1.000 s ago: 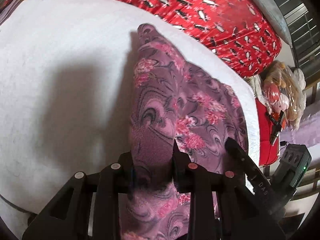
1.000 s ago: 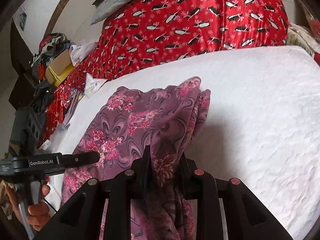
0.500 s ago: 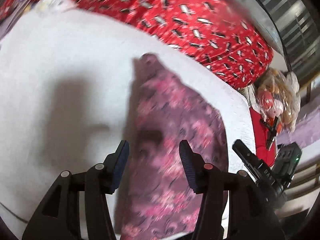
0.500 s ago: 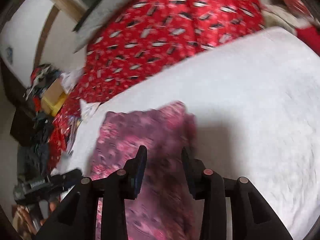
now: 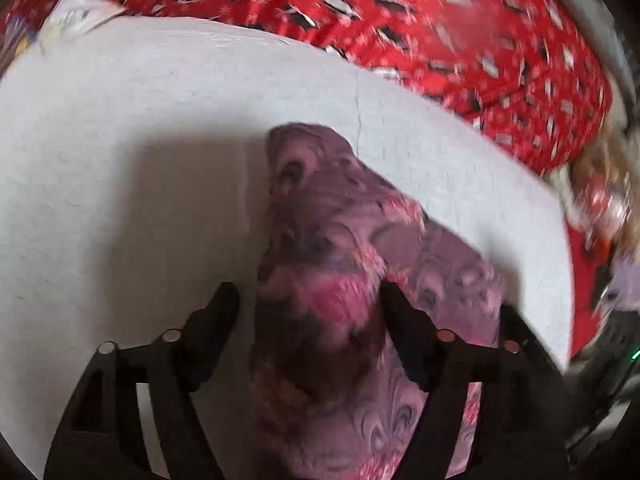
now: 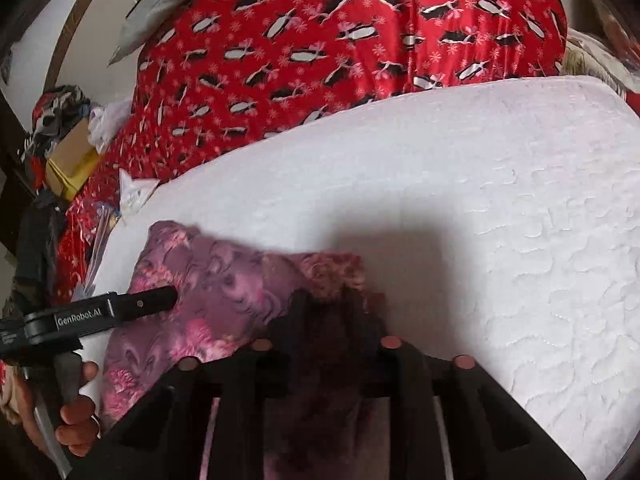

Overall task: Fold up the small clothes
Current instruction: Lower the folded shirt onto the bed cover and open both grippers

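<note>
A small purple garment with pink flowers [image 5: 340, 240] lies on a white quilted mat [image 5: 140, 160]. My left gripper [image 5: 310, 300] is open, its jaws wide apart on either side of the garment's near left part. In the right wrist view the garment [image 6: 224, 288] lies at the lower left. My right gripper [image 6: 334, 308] is low over the garment's right edge with cloth between its fingers; the gap is dark and the jaws are close together. The left gripper's finger [image 6: 152, 304] shows over the garment.
A red blanket with a black and white pattern [image 6: 340, 40] lies beyond the white mat [image 6: 480, 220]. Boxes and clutter [image 6: 68, 152] sit at the far left. The hand holding the left gripper [image 6: 76, 420] is at the lower left.
Both grippers let go of the garment and opened, then dropped low over it again. The garment now lies folded shorter on the mat. The right jaws have come closer together.
</note>
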`<action>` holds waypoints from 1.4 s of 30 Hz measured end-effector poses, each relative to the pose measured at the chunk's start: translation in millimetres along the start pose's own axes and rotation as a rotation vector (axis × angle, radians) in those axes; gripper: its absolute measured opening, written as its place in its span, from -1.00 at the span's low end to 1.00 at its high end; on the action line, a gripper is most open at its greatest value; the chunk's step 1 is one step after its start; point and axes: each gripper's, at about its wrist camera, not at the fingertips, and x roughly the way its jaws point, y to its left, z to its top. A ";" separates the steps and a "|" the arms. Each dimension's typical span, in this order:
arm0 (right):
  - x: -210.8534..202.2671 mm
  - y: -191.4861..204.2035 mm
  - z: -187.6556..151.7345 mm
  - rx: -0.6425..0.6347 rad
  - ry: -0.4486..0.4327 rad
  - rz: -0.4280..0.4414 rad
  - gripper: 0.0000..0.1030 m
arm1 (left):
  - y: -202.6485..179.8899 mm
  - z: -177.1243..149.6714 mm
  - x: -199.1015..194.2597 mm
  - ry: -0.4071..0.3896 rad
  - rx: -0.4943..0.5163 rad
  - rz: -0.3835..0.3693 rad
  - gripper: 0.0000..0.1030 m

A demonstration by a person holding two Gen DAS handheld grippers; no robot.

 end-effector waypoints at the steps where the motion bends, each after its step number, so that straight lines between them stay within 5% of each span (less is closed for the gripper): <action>1: 0.8 -1.2 0.2 0.000 -0.004 0.004 -0.70 | -0.3 1.3 0.0 0.003 0.004 0.003 0.47; 6: -10.3 5.5 7.2 -0.014 0.008 -0.014 -0.68 | 0.3 1.9 -26.2 0.001 0.009 -0.014 0.44; 13: -66.2 22.5 -27.5 -0.049 -0.048 0.176 -0.58 | 7.2 -58.1 -74.6 -0.118 0.112 0.030 0.44; 16: -42.4 15.9 -55.6 -0.062 0.044 0.091 -0.65 | 13.7 -75.5 -47.2 -0.038 0.111 0.061 0.50; 19: -48.4 14.0 -57.3 -0.046 0.015 0.073 -0.68 | 13.0 -80.1 -58.5 -0.041 0.091 0.060 0.47; 20: -53.7 15.6 -54.8 -0.032 0.019 0.057 -0.55 | 10.4 -82.5 -66.7 -0.052 0.104 0.068 0.47; 25: -91.6 23.9 -67.8 -0.054 -0.002 0.121 -0.54 | 4.3 -105.8 -83.9 -0.099 0.179 0.111 0.47; 30: -75.6 20.6 -95.1 -0.106 0.074 0.036 -0.55 | 4.1 -119.1 -66.5 -0.065 0.196 0.149 0.48; 38: -103.9 29.1 -100.0 -0.092 0.050 0.068 -0.47 | 6.1 -128.1 -78.1 -0.069 0.204 0.153 0.48; 42: -88.5 32.2 -118.5 -0.154 0.123 0.014 -0.45 | 11.4 -137.8 -83.0 -0.054 0.204 0.139 0.48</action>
